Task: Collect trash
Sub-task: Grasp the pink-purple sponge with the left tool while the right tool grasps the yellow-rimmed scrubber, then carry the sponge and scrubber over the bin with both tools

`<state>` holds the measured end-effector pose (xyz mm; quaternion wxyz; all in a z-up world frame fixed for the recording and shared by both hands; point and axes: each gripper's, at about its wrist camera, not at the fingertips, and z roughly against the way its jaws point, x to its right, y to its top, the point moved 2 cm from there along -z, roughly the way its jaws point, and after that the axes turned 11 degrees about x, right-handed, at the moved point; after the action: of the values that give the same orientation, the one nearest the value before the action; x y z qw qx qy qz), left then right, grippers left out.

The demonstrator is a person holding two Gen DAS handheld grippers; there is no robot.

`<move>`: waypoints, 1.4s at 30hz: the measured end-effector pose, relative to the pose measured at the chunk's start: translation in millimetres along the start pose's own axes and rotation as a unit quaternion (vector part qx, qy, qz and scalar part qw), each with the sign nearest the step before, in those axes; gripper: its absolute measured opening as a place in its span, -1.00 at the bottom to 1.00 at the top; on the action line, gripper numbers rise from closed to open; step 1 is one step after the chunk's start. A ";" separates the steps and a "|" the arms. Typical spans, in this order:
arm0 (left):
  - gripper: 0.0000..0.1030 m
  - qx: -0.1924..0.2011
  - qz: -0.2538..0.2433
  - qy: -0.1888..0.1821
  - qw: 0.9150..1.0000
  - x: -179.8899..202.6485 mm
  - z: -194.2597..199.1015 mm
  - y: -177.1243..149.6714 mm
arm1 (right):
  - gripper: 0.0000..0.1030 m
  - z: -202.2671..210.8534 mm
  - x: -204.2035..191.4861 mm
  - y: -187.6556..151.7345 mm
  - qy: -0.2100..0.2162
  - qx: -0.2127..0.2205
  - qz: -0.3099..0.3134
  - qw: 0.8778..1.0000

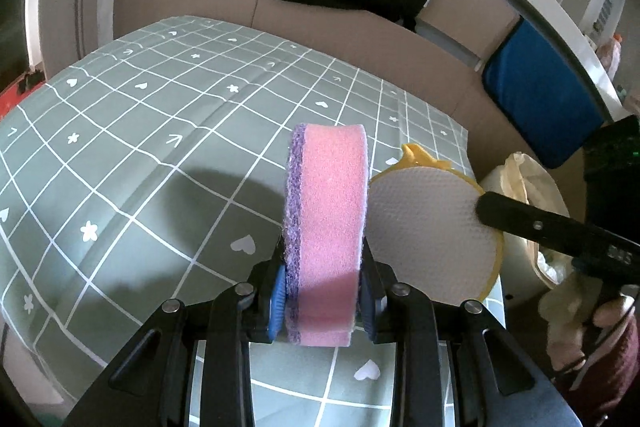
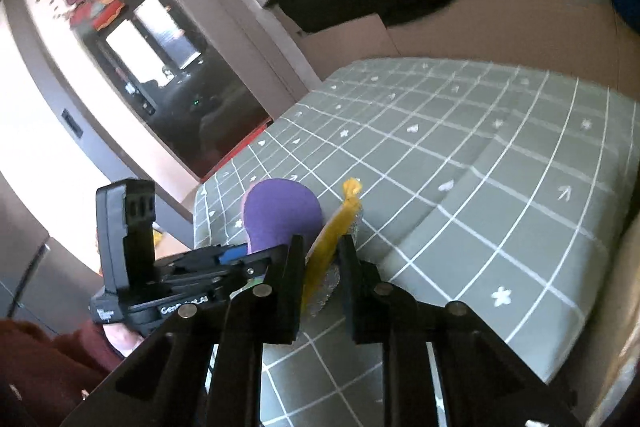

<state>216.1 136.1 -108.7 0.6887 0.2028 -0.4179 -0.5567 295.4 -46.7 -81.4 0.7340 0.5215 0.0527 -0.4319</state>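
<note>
2 grippers each carry a piece: left gripper (image 1: 324, 301) clamps the pink sponge (image 1: 326, 227) upright; right gripper (image 2: 320, 267) pinches the round yellow pad (image 2: 324, 259) just beside it. Pickup looks done; next, carry both rightward to the bag (image 1: 532, 187).

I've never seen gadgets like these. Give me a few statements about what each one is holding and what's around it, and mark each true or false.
1. The left tool grips a pink sponge with a purple scrubbing layer. True.
2. The right tool is empty. False: it is closed on a round yellow-edged scrubbing pad.
3. The green tablecloth with a white grid bears small hearts and stars. True.
4. The sponge lies flat on the cloth. False: it is held on edge above it.
5. A crumpled cream bag shows beyond the table's right edge. True.
</note>
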 end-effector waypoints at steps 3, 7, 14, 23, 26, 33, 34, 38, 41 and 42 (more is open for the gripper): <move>-0.40 0.002 0.004 -0.002 1.000 -1.6 1.2 -0.7 | -0.64 -6.9 9.3 -2.3 -0.001 -0.010 -0.027 1.000; -0.40 0.003 0.012 -0.001 1.000 -2.3 1.3 -0.7 | -0.63 -17.2 14.2 -10.2 0.007 -0.033 -0.051 0.998; -0.40 0.010 0.017 0.006 1.000 7.6 8.0 6.2 | -0.72 1.0 -7.9 -3.2 -0.089 0.000 0.058 0.994; -0.40 0.084 -0.057 0.007 0.995 75.3 36.5 37.9 | -0.74 67.3 -21.1 17.1 -0.169 0.083 0.110 0.976; -0.40 0.099 -0.077 -0.008 0.992 105.2 42.4 46.4 | -0.74 93.2 -27.4 21.4 -0.193 0.111 0.127 0.967; -0.40 0.127 -0.129 -0.050 0.982 181.0 48.5 56.0 | -0.74 166.7 -30.7 26.4 -0.258 0.175 0.153 0.938; -0.40 0.129 -0.135 -0.058 0.981 191.9 48.7 55.5 | -0.74 176.6 -29.6 26.2 -0.265 0.182 0.152 0.935; -0.40 0.133 -0.159 -0.095 0.974 235.8 47.0 50.2 | -0.74 218.1 -19.5 25.5 -0.304 0.208 0.145 0.918; -0.40 0.130 -0.170 -0.113 0.970 262.0 42.1 45.0 | -0.74 242.6 -13.2 23.6 -0.329 0.222 0.140 0.907; -0.40 0.128 -0.172 -0.117 0.970 268.5 40.1 42.8 | -0.74 248.8 -12.4 22.6 -0.335 0.225 0.138 0.904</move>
<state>217.8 -95.1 39.9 0.4971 0.2913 -0.5223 -0.6287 210.5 -239.5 53.5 0.6235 0.4997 -0.3678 -0.4757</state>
